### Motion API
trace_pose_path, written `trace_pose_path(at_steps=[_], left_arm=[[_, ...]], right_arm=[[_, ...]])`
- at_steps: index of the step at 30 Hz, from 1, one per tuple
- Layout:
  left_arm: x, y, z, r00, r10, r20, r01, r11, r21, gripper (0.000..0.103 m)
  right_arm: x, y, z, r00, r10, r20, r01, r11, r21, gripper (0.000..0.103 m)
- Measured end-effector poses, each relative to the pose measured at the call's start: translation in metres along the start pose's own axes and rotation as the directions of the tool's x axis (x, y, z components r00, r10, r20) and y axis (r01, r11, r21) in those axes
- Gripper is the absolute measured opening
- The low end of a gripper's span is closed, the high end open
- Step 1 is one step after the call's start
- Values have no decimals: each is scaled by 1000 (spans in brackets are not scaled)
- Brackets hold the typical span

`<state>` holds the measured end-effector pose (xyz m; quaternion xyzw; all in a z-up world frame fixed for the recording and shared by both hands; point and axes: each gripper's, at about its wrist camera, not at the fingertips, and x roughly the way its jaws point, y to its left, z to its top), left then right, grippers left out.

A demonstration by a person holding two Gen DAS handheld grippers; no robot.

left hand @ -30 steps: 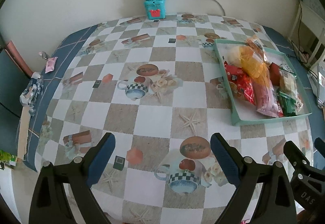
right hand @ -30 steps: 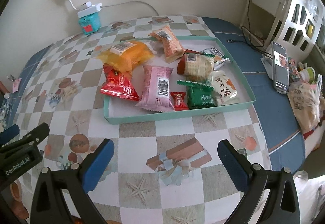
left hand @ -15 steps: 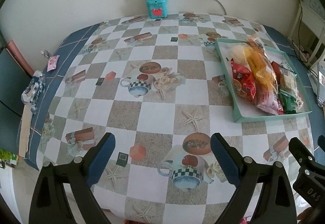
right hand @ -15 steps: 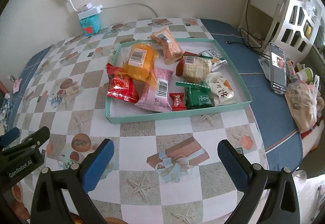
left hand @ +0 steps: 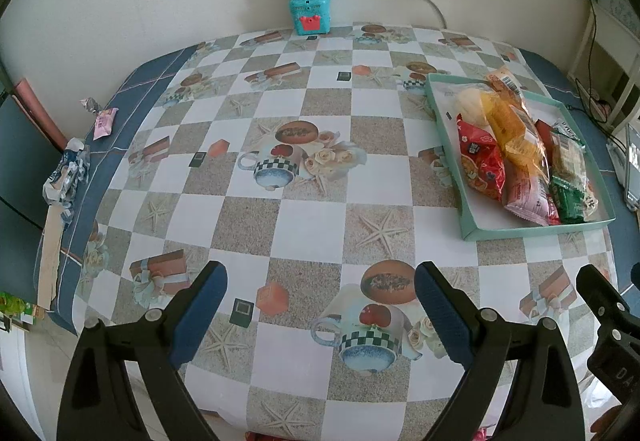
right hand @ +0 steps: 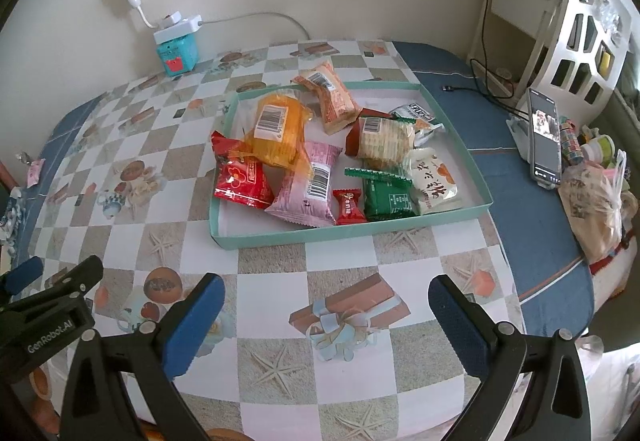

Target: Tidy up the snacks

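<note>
1. A glossy checked tablecloth (right hand: 276,293) covers the table, printed with starfish, teacups and gift boxes, and has a plain blue border along its left and right sides.
2. A shallow rectangular tray (right hand: 352,231) with thin pale-green card walls and a white floor sits on the right half of the table, beyond the right gripper (right hand: 326,315).
3. Shiny crinkled snack packets fill the tray in a loose overlapping pile:
   - an orange see-through packet (right hand: 276,133) with a barcode label lies on top, at the far left;
   - a red packet (right hand: 240,181) hangs over the left wall;
   - a pink packet (right hand: 310,189) lies in the middle;
   - a small red candy (right hand: 349,206) lies against the near wall;
   - a green packet (right hand: 386,195) with a zigzag edge lies beside the candy;
   - a white packet (right hand: 434,181) lies at the near right;
   - a clear cracker packet (right hand: 384,139) lies behind the white one;
   - a peach packet (right hand: 330,97) pokes over the far wall.
4. Both tongs are released: the right gripper's blue ribbed pads stand wide apart over bare cloth, and the left gripper (left hand: 320,311) is spread the same way above a printed teacup, with nothing between its pads.
5. A teal cube-shaped box (left hand: 310,14) with a white power strip on top stands at the far edge by the wall.
6. A phone (right hand: 544,139) stands upright to the right of the tray, on the blue border.
</note>
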<state>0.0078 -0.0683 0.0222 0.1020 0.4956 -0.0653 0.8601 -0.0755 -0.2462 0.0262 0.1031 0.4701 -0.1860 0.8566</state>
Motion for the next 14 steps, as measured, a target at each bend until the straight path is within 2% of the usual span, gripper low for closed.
trace_pose_path(at_steps=[8,12,14], left_arm=[[-1,0,1,1000,3,4,-3,1000,0,95],[-2,1,-3,999,42,24,-42,999,2,95],[-2,3,-3,1000,18,22,-18,1000,2,95]], right_arm=[[-1,0,0,1000,0,1,0,1000,1,103],[-1,0,1,1000,1,2,-1,1000,0,103],[-2,0,2,1000,1,4,-1,1000,0,103]])
